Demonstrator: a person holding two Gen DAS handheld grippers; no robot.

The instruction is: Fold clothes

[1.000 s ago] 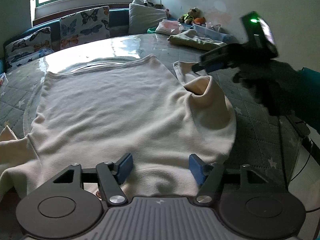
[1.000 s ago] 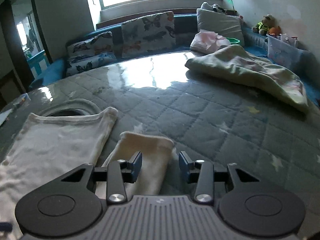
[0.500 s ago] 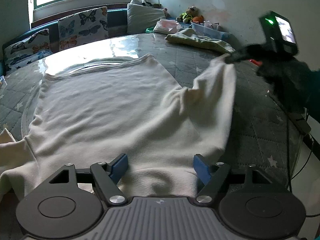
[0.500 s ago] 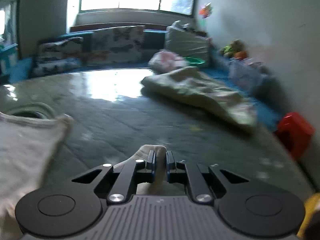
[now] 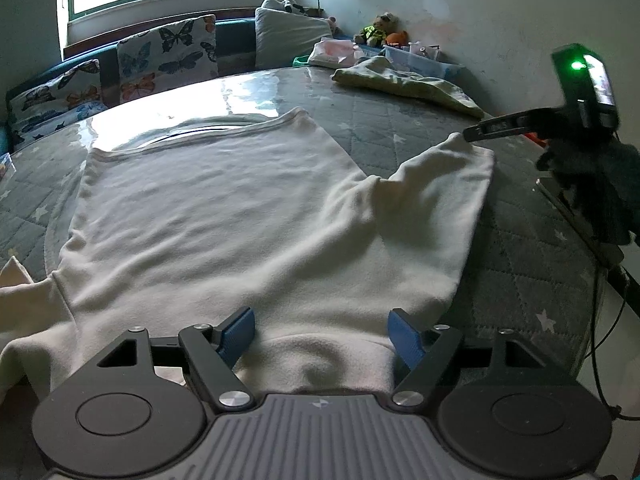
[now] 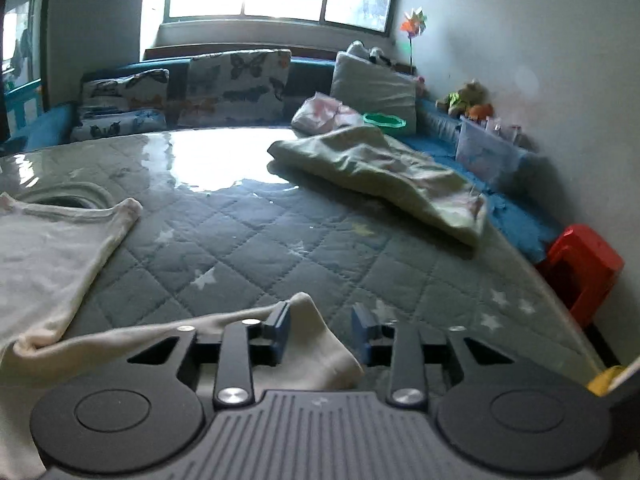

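**Left wrist view: right sleeve pulled out flat, right tongs letting go**

Left wrist cam: I see the cream sweatshirt (image 5: 224,216) spread flat on the quilted bench (image 5: 520,264), hem toward the window, collar end nearest me. My left tongs (image 5: 322,334) sit over the collar end, jaws wide, blue pads on either side of the fabric and not pressing it.

Right sleeve (image 5: 436,200) runs out from the sweatshirt body toward the wall side of the bench. Right tongs (image 5: 472,133) are at the cuff tip, held by a dark-gloved hand (image 5: 584,176).

Right wrist cam: right tongs (image 6: 320,330) jaws are opening. Cuff (image 6: 316,336) lies between them; left pad touches or sits just beside it, right pad is clear of it with a gap. No grip as far as I can tell. Sleeve trails back to the sweatshirt body (image 6: 44,264).

Beyond the sweatshirt, near the far bench edge, a crumpled pale-green cloth (image 6: 384,172). Red stool (image 6: 580,264) on the floor past the bench edge, wall side.
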